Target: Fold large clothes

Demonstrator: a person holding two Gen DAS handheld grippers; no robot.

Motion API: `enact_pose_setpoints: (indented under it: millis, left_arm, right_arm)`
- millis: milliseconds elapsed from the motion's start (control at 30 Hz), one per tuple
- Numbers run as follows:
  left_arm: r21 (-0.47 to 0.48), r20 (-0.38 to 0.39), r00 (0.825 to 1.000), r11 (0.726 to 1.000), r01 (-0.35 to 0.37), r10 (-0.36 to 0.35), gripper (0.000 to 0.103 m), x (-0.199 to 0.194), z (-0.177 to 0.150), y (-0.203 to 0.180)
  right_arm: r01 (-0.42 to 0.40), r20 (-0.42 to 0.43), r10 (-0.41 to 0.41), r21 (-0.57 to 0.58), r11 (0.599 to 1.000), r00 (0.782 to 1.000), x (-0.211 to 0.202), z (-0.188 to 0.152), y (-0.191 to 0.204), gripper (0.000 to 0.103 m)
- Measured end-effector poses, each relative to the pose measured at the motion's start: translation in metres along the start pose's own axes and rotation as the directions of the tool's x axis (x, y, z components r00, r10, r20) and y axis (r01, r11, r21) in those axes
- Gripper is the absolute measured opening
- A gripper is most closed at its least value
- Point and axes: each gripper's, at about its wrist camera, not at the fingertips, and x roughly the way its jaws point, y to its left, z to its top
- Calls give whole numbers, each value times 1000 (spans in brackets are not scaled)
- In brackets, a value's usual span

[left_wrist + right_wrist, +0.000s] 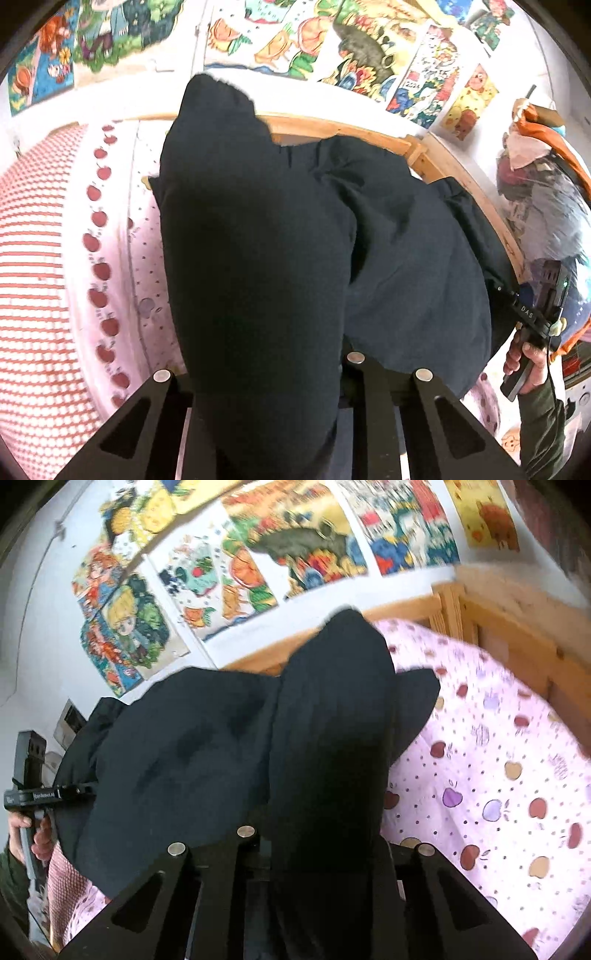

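1. Pink cotton, printed with small apples, covers the bed (491,760), the largest thing in either view; a wooden bed frame (509,635) borders it, and a wall of bright cartoon posters (258,546) rises behind.
2. The dark garment (406,266) is next in size. It hangs in the air above the sheet, strung between the two grippers. Its middle sags in a broad belly, and a bunched corner stands up in front of each camera.
3. A red-and-white checked cover (33,280) lies at the left edge of the bed, clear of the garment.
4. The left gripper (266,398) has its fingers closed on one corner of the garment; cloth fills the gap between the jaws and spills over them.
5. The right gripper (325,867) is clamped the same way on the opposite corner. Each view shows the other tool in a person's hand (524,363) at the far end of the cloth.
6. The step looks like lifting and spreading the garment before a fold. To do it well, I judge the two corners should be kept level and drawn apart until the sag flattens. The bunched corners suggest thick pinches, so a gentle shake would let hidden layers drop free.
7. Lower it far edge first, so that it lies without creases. Keep it off the checked cover and inside the frame.
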Motion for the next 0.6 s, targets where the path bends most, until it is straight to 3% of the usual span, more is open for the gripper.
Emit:
enact_pose_setpoints:
  millis: [400, 600]
  left_arm:
    - [41, 18, 1000, 999, 11, -12, 20, -72, -61, 8]
    - [22, -29, 999, 999, 35, -34, 21, -46, -104, 20]
  right_arm:
    - [-30, 6, 30, -70, 997, 1000, -85, -23, 43, 16]
    - [28, -58, -32, -66, 997, 998, -79, -64, 34, 16]
